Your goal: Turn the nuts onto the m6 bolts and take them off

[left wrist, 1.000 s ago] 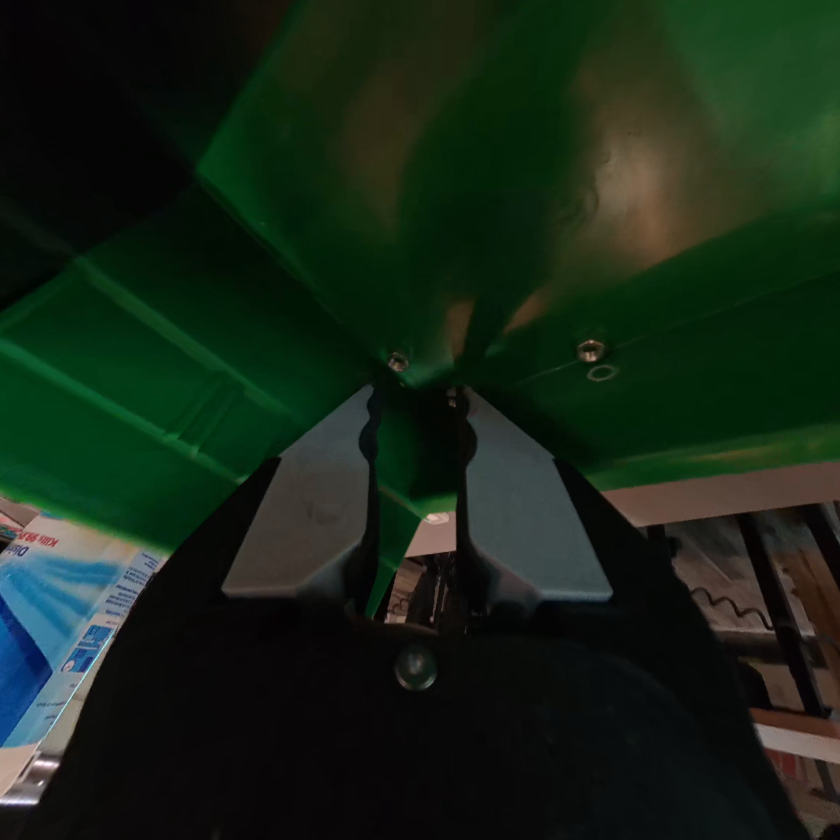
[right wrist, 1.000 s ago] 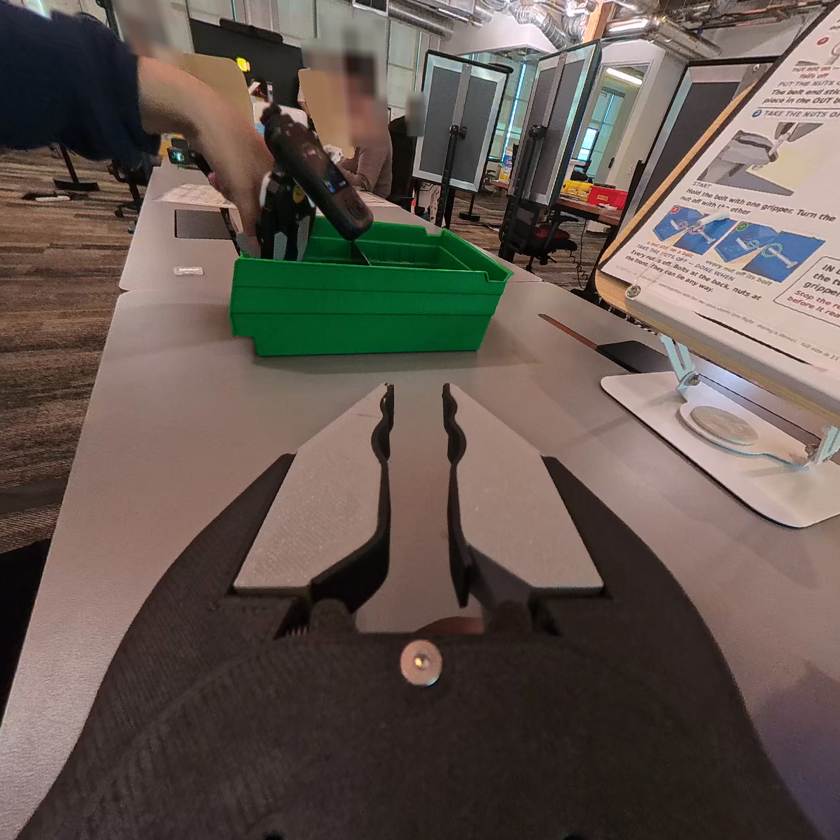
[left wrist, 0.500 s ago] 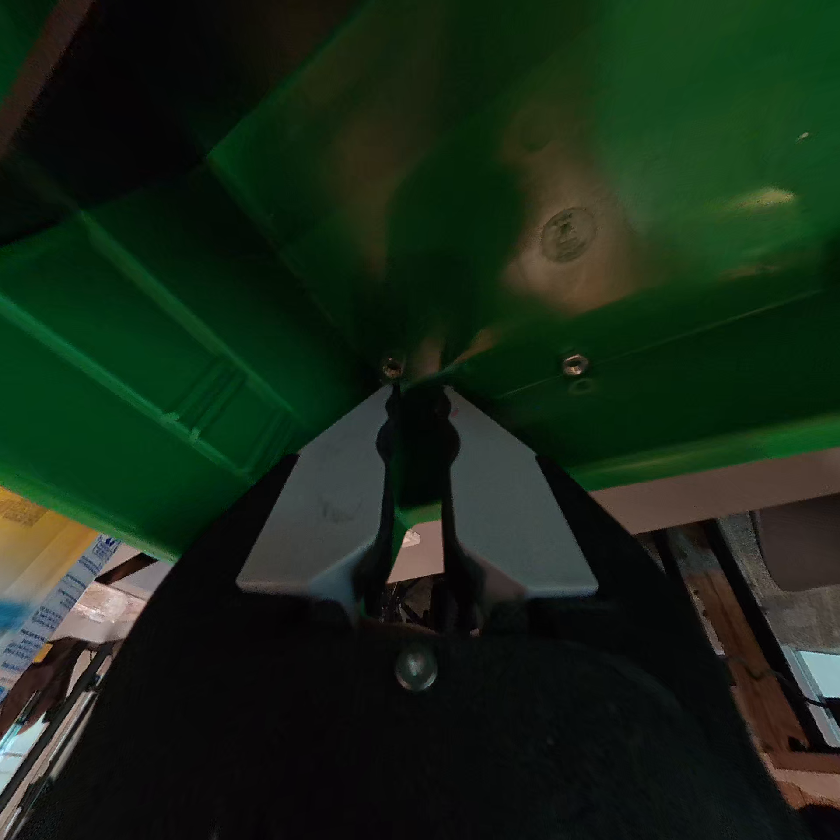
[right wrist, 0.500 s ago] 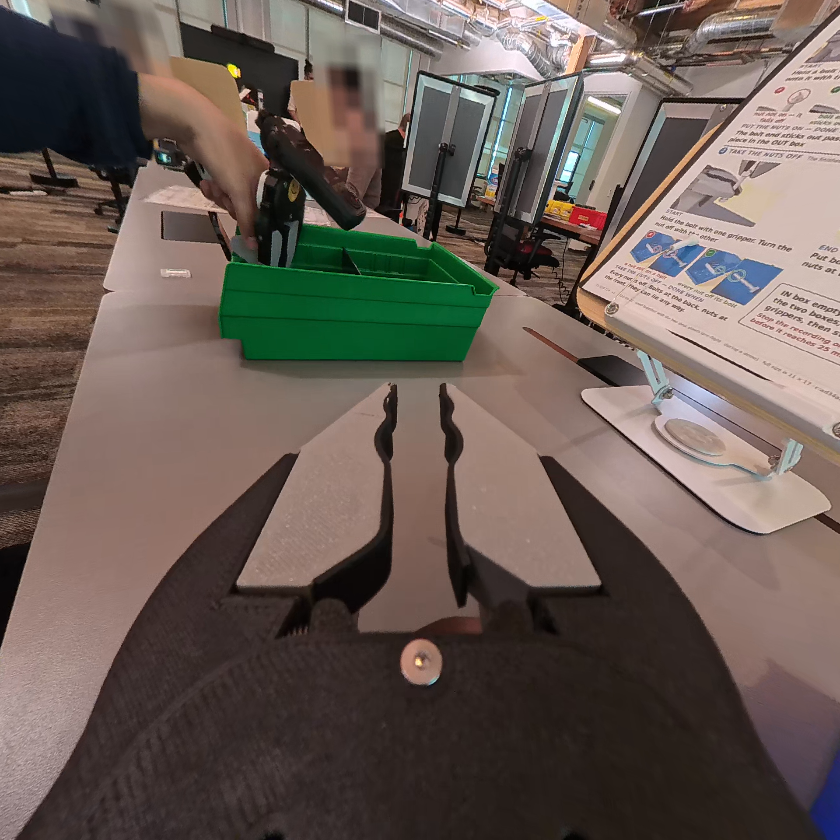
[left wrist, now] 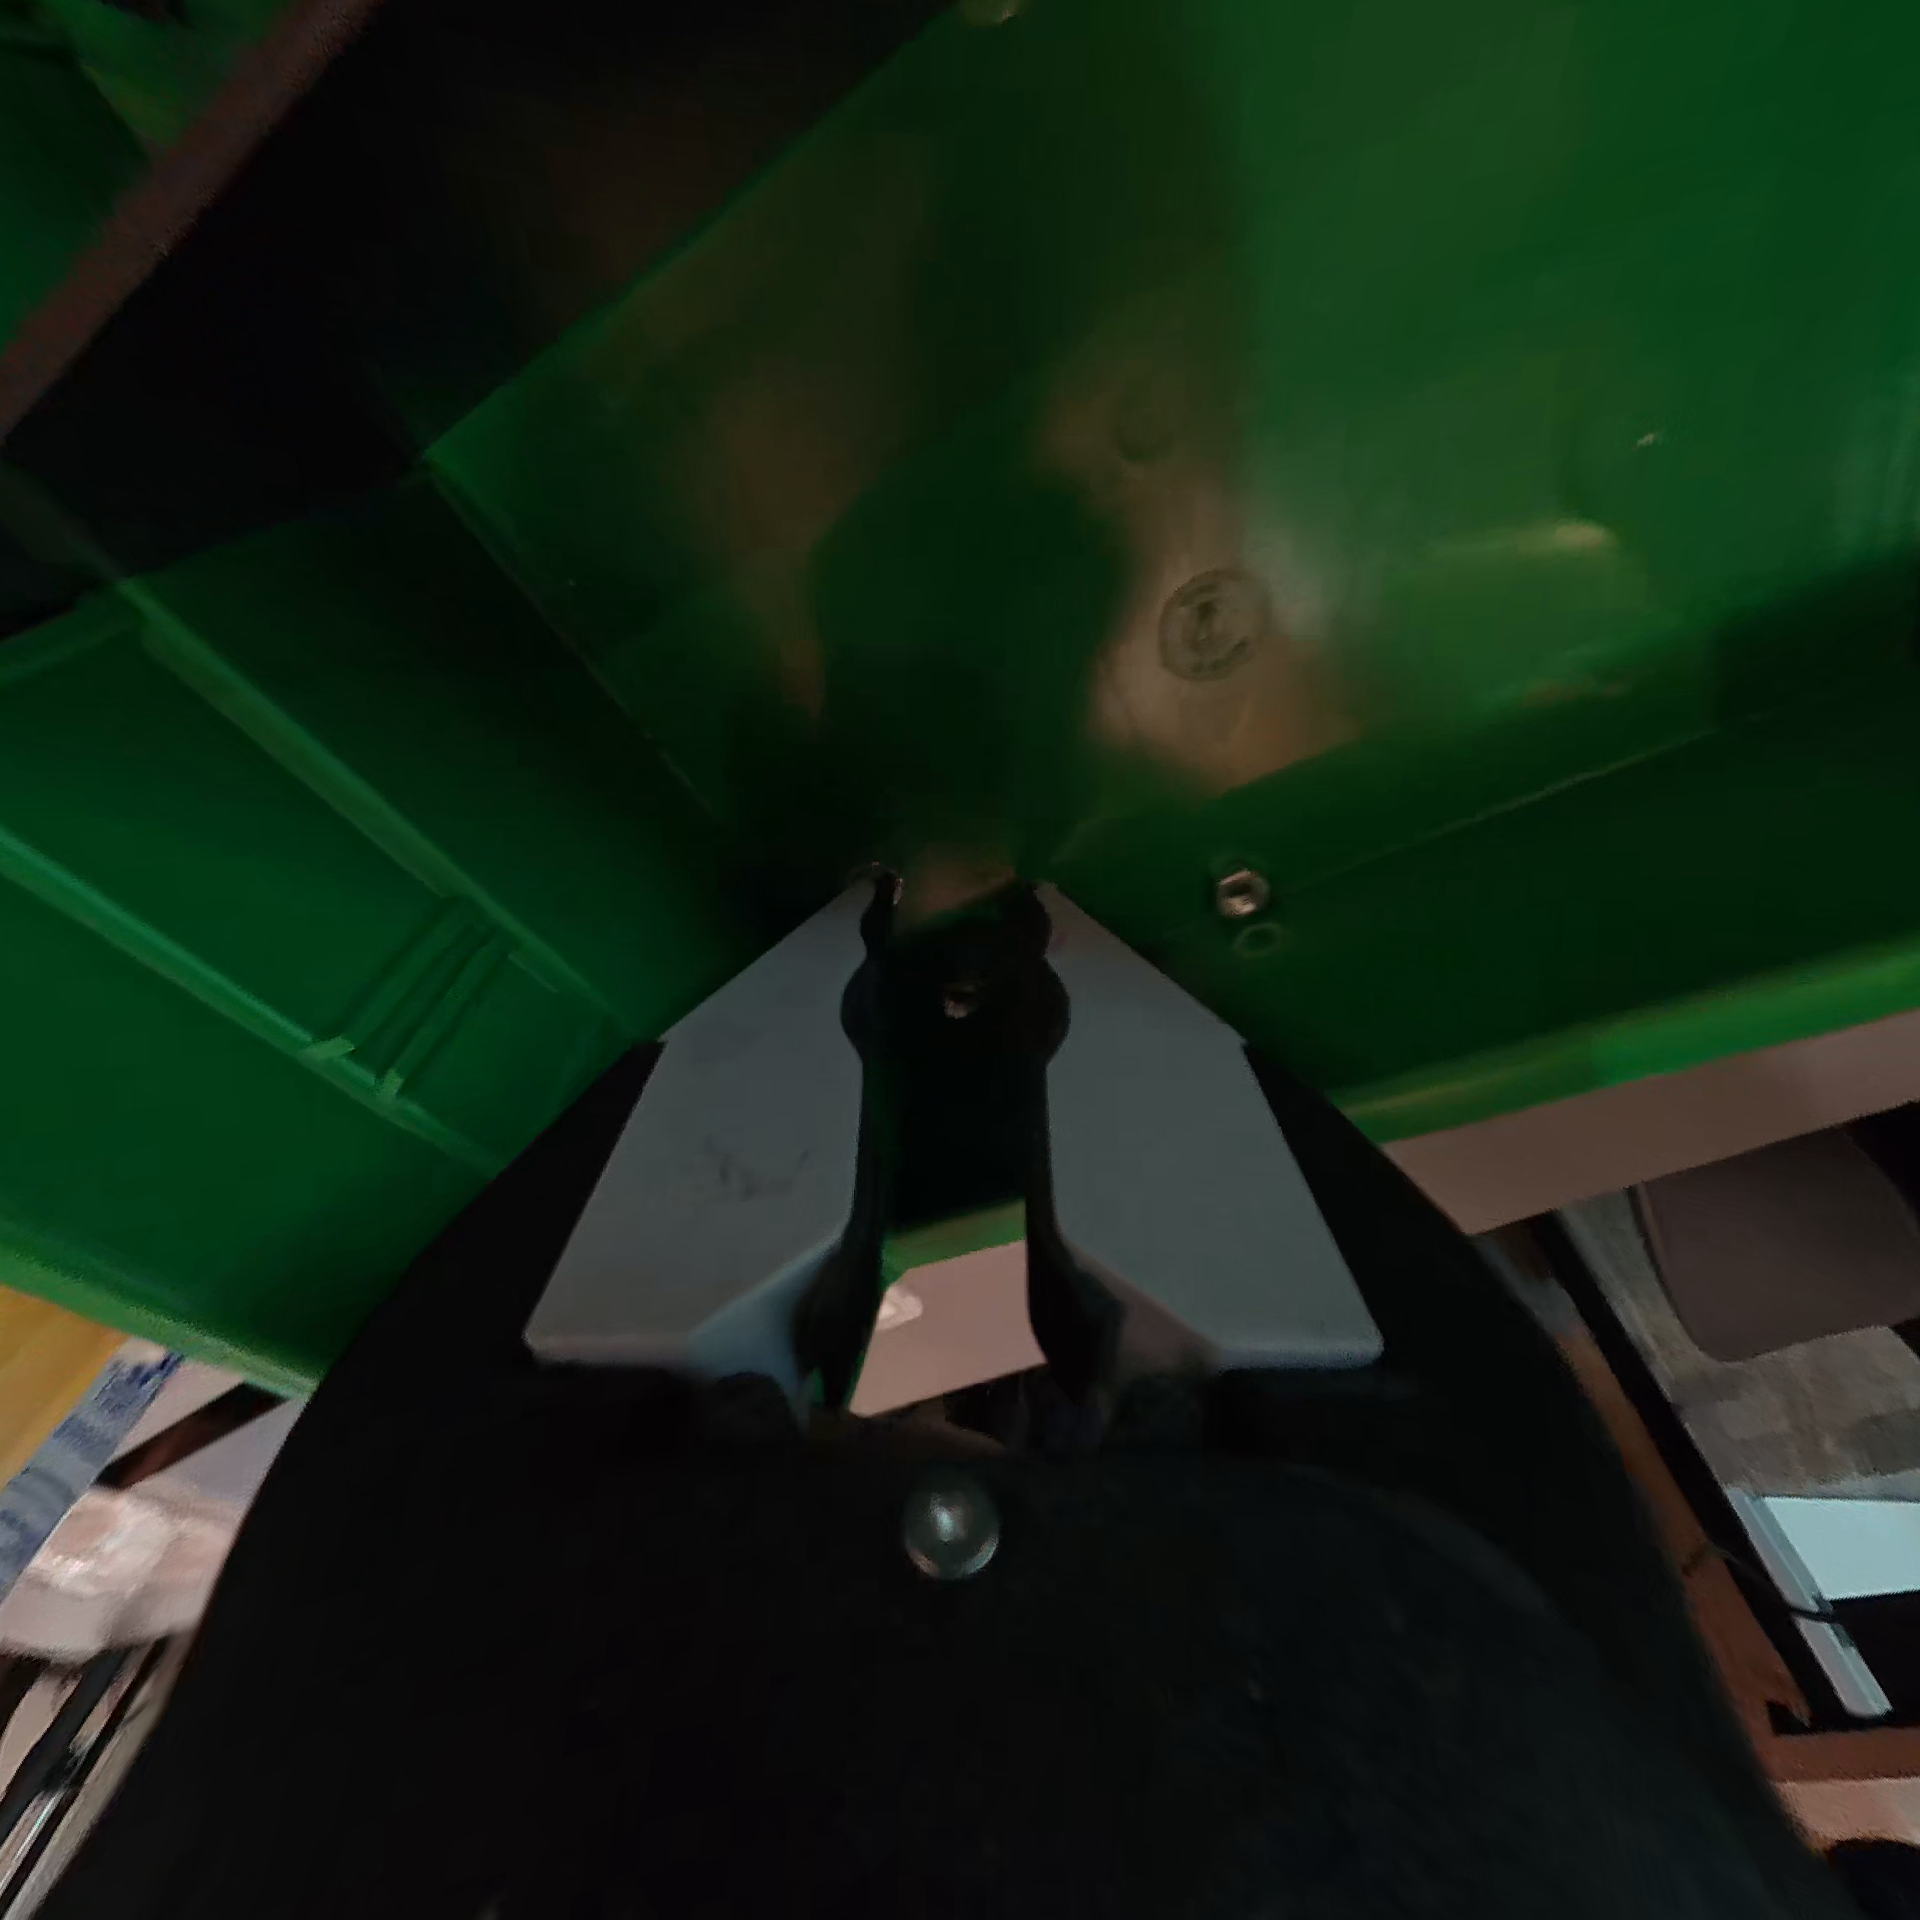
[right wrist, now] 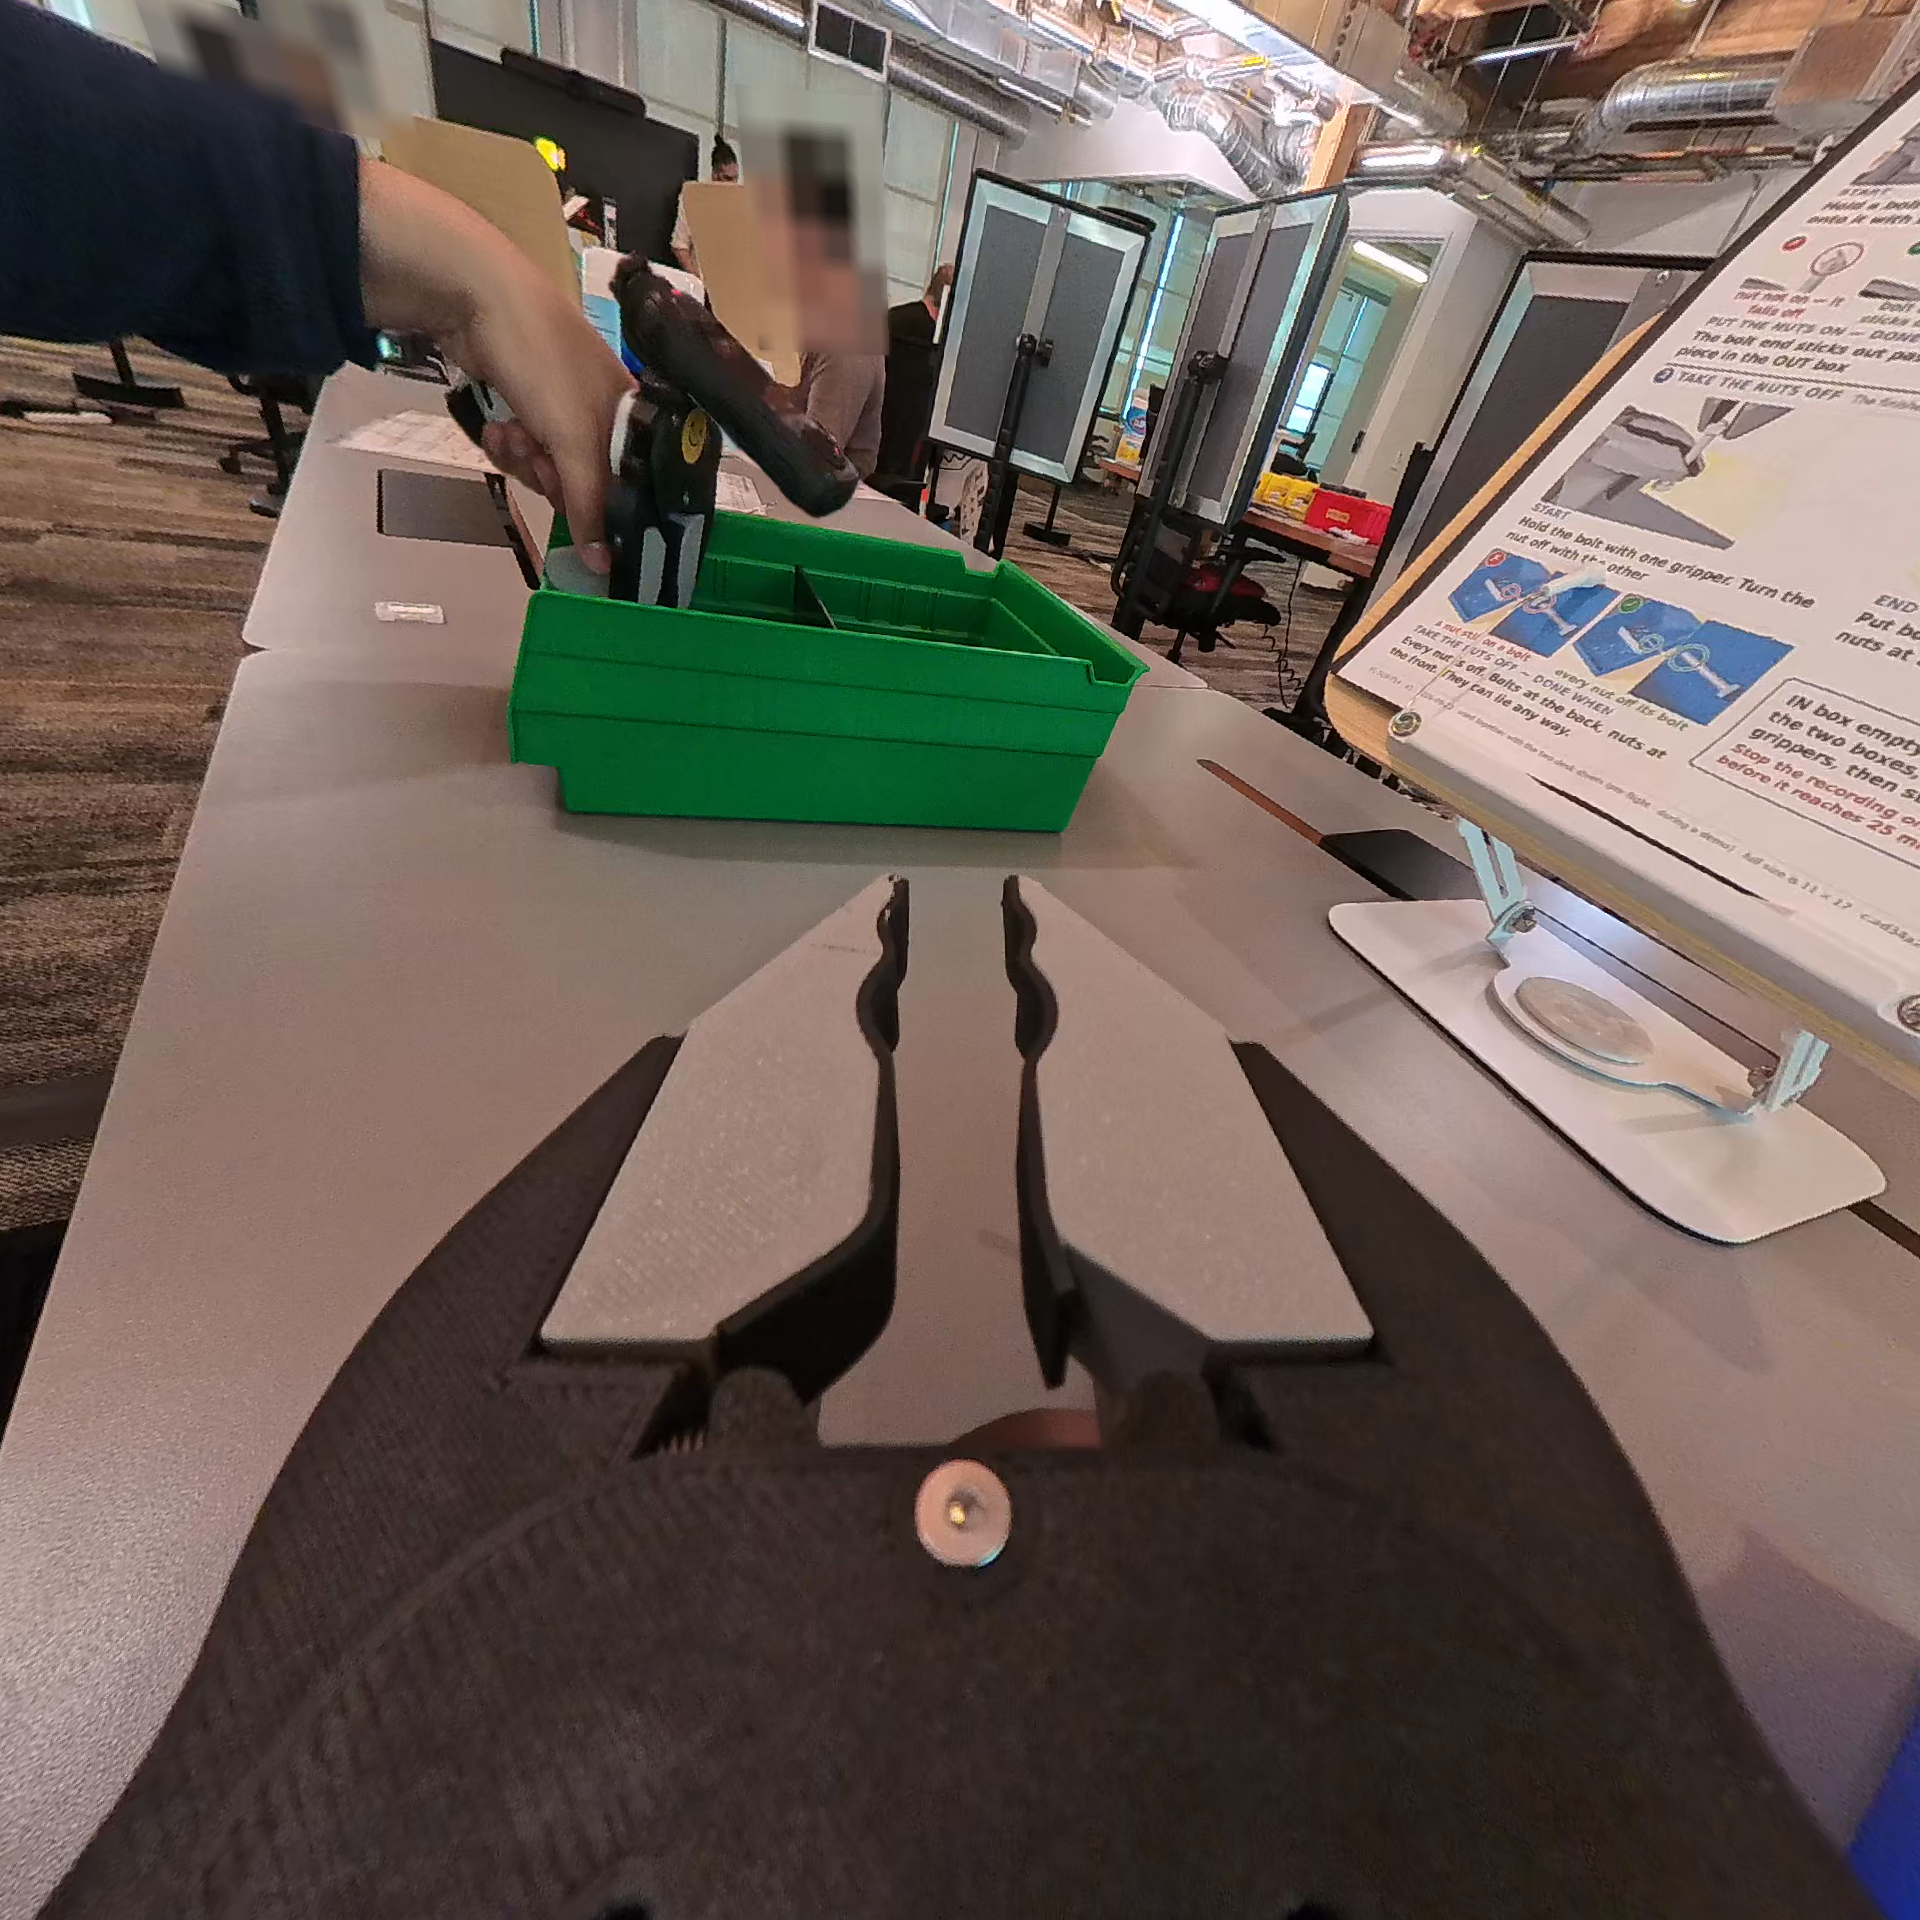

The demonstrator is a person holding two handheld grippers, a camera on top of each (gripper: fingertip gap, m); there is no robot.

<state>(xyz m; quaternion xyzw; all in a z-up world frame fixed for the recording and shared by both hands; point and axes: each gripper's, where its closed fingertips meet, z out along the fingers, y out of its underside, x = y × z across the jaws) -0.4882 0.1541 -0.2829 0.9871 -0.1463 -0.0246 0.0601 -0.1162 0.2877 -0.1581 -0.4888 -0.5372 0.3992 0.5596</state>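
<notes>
Left gripper (left wrist: pixel 954 891) inside green bin (right wrist: pixel 831 717), fingers slightly apart, small nut (left wrist: pixel 957 1004) between them, grip unclear; right gripper (right wrist: pixel 954 896) spread, empty, over table (right wrist: pixel 416 935).

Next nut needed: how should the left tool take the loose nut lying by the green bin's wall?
Grip the nut across two opposite flats, left tool coming straight down, fingers spaced along the green bin wall. It seems to lie flat, hole up, right against that wall, so a finger behind it probably won't fit.

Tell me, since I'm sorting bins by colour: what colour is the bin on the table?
Green: the bin shows best in the right wrist view.
</notes>
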